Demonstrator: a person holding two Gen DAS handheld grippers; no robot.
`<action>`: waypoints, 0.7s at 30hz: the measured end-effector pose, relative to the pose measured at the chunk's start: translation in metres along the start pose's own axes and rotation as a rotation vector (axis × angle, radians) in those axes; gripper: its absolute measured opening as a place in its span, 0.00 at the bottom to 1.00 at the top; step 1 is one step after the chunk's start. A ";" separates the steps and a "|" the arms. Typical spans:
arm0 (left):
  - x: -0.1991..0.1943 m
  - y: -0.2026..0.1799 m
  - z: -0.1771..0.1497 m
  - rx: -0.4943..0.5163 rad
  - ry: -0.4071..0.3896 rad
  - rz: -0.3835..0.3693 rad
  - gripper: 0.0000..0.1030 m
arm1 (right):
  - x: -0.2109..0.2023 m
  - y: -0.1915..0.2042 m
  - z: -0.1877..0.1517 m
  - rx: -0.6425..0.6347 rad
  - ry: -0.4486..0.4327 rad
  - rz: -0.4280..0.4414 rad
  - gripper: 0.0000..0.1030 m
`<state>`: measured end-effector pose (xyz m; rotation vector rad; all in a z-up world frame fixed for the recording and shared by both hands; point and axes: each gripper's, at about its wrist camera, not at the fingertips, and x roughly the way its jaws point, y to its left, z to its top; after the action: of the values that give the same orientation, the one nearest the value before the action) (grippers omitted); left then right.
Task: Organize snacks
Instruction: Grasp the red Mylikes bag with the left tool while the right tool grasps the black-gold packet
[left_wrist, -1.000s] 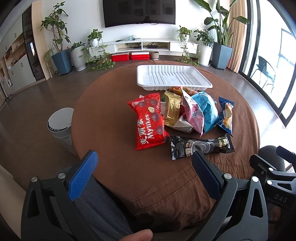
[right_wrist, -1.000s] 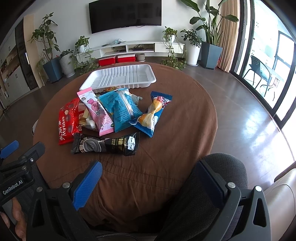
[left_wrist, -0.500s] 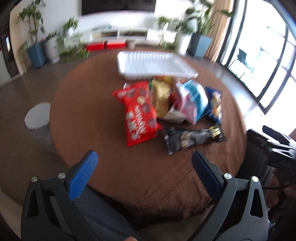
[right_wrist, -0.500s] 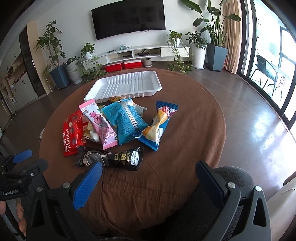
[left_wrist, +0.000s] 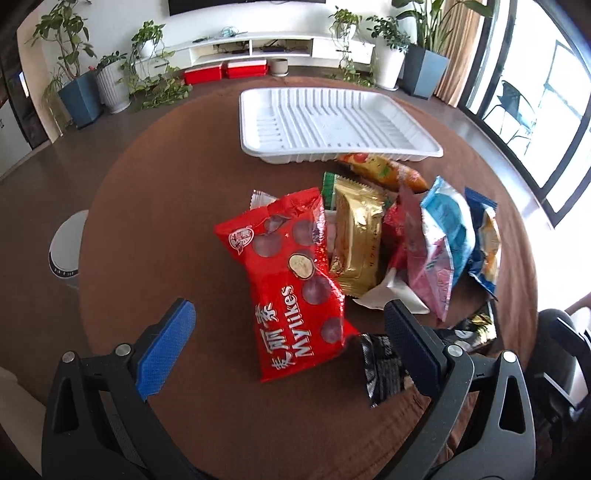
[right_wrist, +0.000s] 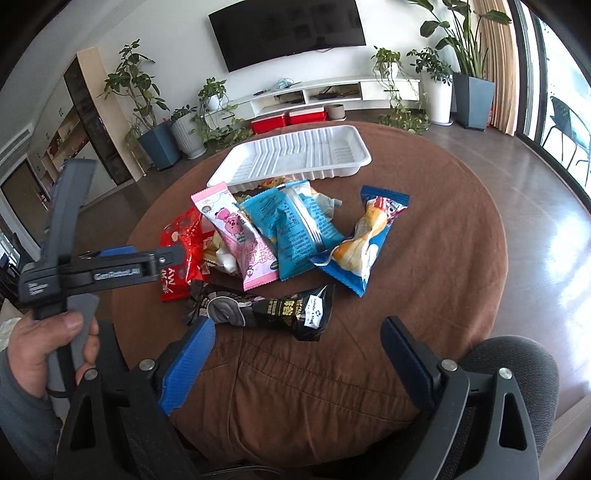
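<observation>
The left tongs (left_wrist: 288, 332) are hovering low over the near part of the round, brown-clothed counter (left_wrist: 155, 206), spread wide with nothing between the blue pads, which are flanking the lower end of the red Mylikes bag (left_wrist: 291, 280). In the right wrist view the person's left hand (right_wrist: 48, 347) is wrapping around the handle of those tongs, thumb on top, the tool lying roughly level and reaching in from the left above the red bag. The right tongs (right_wrist: 297, 349) are also gaping wide and gripping nothing, hanging above the counter's near edge just short of the black snack packet (right_wrist: 266, 310). The snacks are lying in a loose, overlapping heap mid-counter: a gold packet (left_wrist: 358, 240), a pink packet (right_wrist: 240, 236), a light blue packet (right_wrist: 291, 229) and a dark blue bread packet (right_wrist: 365, 240). The white ribbed tray (right_wrist: 332, 166) is sitting beyond the heap, an orange packet (left_wrist: 384, 171) touching its near rim.
</observation>
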<state>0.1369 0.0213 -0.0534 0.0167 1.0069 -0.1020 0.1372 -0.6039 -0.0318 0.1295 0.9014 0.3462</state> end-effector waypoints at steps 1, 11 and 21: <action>0.004 0.001 0.001 -0.002 0.001 -0.004 1.00 | 0.001 0.000 0.000 0.000 0.002 -0.002 0.91; 0.044 0.007 0.008 -0.005 0.044 -0.047 0.68 | 0.004 0.010 -0.003 -0.051 0.005 0.003 0.89; 0.056 0.017 0.011 -0.015 0.046 -0.118 0.47 | 0.011 0.033 0.004 -0.275 0.057 0.078 0.86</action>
<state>0.1775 0.0331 -0.0949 -0.0542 1.0541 -0.2023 0.1386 -0.5686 -0.0296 -0.0996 0.8979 0.5454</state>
